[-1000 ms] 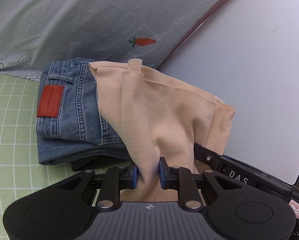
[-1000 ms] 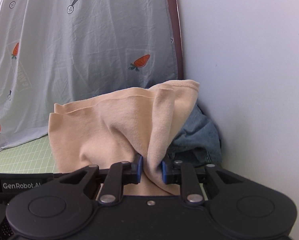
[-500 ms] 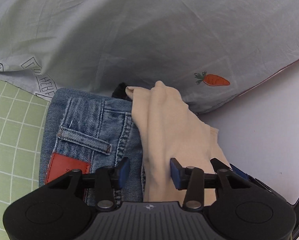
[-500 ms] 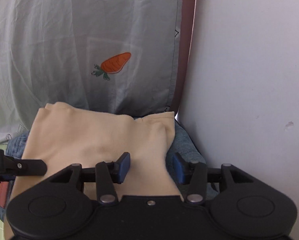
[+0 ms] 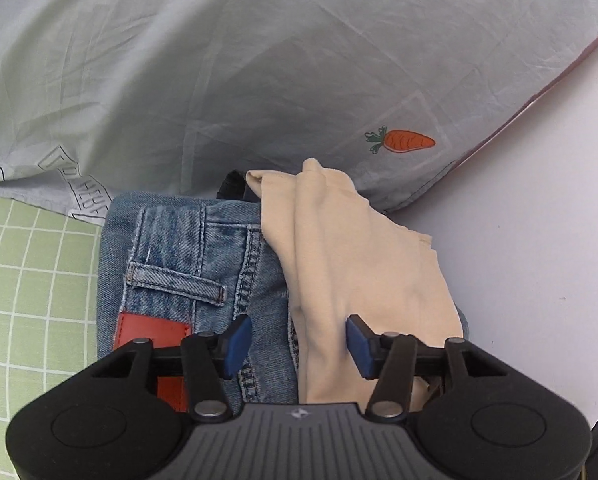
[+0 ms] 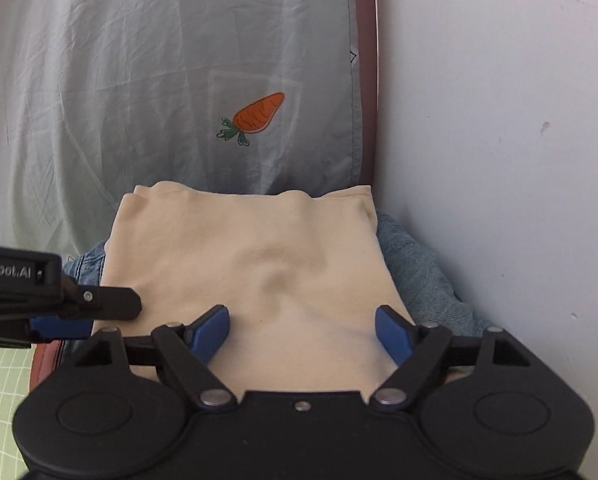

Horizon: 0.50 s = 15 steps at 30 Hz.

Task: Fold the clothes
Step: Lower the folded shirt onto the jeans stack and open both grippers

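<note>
The folded beige garment (image 6: 259,264) lies flat on top of the folded blue jeans (image 5: 187,264), which sit on a green gridded mat (image 5: 31,280) against the white wall (image 6: 499,160). Behind the stack hangs or lies a pale grey sheet with carrot prints (image 5: 259,80).

In the right wrist view, the right tool (image 6: 302,330) stands over the near edge of the beige garment. Its jaws are opening and stand wide apart, the blue pads on either side of a small raised pucker in the cloth. The fabric lies under and between the pads, but neither pad presses on it. The denim shows past the beige cloth on the right, next to the wall, and a little on the left.

In the left wrist view, the left tool (image 5: 299,344) is at the near left part of the stack. Its jaws are also opening, with a clear gap between them. The left pad hangs over the jeans, near the red patch (image 5: 151,330) and the belt loop; the right pad is over the beige garment. The garment's left edge runs between the two pads, and nothing is gripped.

The left tool's tip (image 6: 111,300) also shows at the left edge of the right wrist view, just at the beige cloth's left side
</note>
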Each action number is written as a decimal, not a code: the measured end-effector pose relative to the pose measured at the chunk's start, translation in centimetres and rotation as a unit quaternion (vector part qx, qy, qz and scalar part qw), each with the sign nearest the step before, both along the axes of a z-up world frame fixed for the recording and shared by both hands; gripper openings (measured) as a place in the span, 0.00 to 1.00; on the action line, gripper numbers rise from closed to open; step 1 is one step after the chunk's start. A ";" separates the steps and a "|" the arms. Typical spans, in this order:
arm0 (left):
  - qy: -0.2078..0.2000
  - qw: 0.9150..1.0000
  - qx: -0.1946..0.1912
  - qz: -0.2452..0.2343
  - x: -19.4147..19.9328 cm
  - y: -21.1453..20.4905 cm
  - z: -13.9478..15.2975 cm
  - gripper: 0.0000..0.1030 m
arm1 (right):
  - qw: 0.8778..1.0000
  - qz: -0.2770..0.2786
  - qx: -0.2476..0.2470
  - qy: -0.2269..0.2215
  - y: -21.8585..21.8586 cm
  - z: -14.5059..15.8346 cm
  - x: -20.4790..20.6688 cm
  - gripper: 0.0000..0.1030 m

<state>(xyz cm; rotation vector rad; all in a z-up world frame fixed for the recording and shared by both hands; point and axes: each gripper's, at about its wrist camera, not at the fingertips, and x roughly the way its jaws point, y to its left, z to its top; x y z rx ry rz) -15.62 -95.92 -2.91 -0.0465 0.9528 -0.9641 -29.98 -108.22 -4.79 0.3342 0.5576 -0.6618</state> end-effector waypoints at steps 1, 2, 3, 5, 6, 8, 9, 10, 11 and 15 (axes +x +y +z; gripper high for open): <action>-0.030 1.000 0.004 0.007 -0.7 0.7 0.7 0.69 | 1.000 -0.001 -0.010 -0.001 0.5 0.6 -0.2 0.86; -0.059 0.998 0.000 0.013 -1.5 1.5 1.3 0.72 | 1.000 -0.003 -0.020 -0.002 1.1 1.1 -0.4 0.91; -0.074 0.997 -0.009 0.013 -2.2 2.4 1.9 0.75 | 1.000 -0.004 -0.030 -0.004 1.6 1.7 -0.6 0.94; -0.095 0.995 -0.029 0.007 -3.4 4.5 3.0 0.81 | 0.999 -0.008 -0.047 -0.007 2.8 2.8 -1.2 0.97; -0.102 0.994 -0.038 0.004 -4.1 5.6 3.5 0.87 | 0.999 -0.014 -0.048 -0.012 3.7 3.3 -1.8 0.98; -0.125 0.991 -0.052 0.007 -5.7 8.2 4.3 0.94 | 0.998 -0.025 -0.050 -0.021 5.5 4.1 -3.0 0.99; -0.138 0.989 -0.058 0.011 -6.5 9.6 4.6 0.98 | 0.998 -0.028 -0.049 -0.026 6.4 4.4 -3.7 0.99; -0.151 0.986 -0.061 0.022 -7.4 11.0 4.8 1.00 | 0.998 -0.030 -0.046 -0.031 7.5 4.7 -4.4 0.99; -0.165 0.984 -0.060 0.041 -8.4 12.3 5.1 1.00 | 0.998 -0.033 -0.044 -0.035 8.7 4.9 -5.2 0.99; -0.200 0.974 -0.041 0.101 -11.7 17.1 5.9 1.00 | 0.997 -0.047 -0.035 -0.046 13.4 5.3 -8.5 0.99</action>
